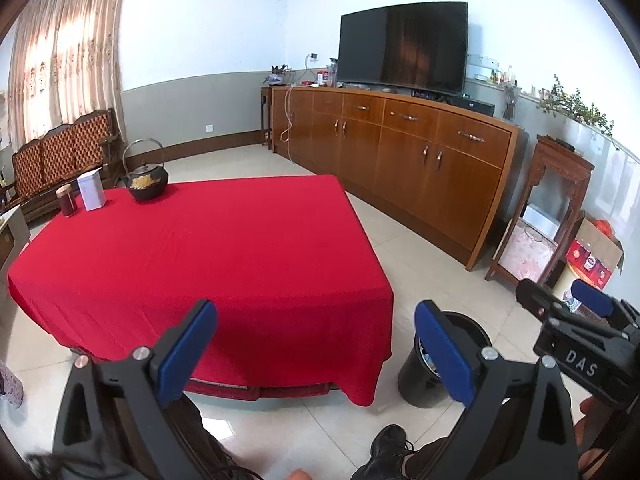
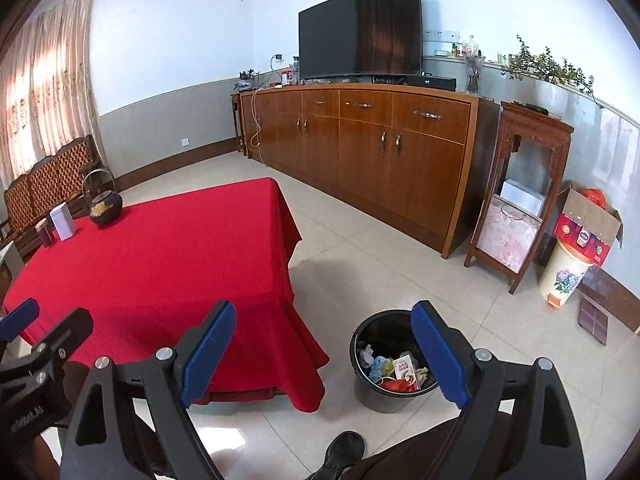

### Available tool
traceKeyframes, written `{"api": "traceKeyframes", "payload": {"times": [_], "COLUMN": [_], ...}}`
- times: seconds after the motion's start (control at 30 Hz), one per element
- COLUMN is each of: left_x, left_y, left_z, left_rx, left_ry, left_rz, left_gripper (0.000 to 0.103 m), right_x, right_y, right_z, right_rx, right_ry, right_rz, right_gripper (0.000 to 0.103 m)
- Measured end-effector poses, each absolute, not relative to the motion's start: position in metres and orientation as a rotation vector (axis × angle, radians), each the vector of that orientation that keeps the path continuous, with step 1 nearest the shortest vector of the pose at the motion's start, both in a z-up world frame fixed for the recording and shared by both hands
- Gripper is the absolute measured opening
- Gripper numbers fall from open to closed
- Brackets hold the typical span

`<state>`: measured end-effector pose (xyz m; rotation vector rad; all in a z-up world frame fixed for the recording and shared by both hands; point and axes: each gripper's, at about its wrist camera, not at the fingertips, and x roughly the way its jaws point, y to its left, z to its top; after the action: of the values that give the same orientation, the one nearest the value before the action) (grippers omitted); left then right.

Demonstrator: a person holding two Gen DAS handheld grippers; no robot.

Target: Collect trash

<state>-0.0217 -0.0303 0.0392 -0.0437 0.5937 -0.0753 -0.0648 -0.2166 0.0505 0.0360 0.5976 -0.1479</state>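
The black trash bucket (image 2: pixel 394 364) is seen standing upright on the tiled floor (image 2: pixel 400 248), its long axis vertical and its mouth facing up, just beside the hanging corner of the red tablecloth (image 2: pixel 160 256). Crumpled wrappers and paper (image 2: pixel 394 370) are piled inside it. The left gripper (image 1: pixel 316 354) and the right gripper (image 2: pixel 324 354) are both held with jaws spread wide, nothing between them.

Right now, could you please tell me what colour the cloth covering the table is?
The cloth is plain red, clearest in the left wrist view.
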Motion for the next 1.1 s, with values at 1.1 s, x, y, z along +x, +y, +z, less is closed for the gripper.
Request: {"api": "traceKeyframes", "payload": {"times": [1.1], "left_x": [-0.030], "left_y": [-0.027], "left_z": [0.052], "left_rx": [-0.057], "left_ry": [0.550], "left_rz": [-0.049], "left_gripper": [0.100], "right_x": [-0.075], "right_y": [-0.210], "right_z": [0.058], "right_rx": [0.050], "right_ry": [0.566], "right_rz": [-0.118], "right_gripper": [0.091]}}
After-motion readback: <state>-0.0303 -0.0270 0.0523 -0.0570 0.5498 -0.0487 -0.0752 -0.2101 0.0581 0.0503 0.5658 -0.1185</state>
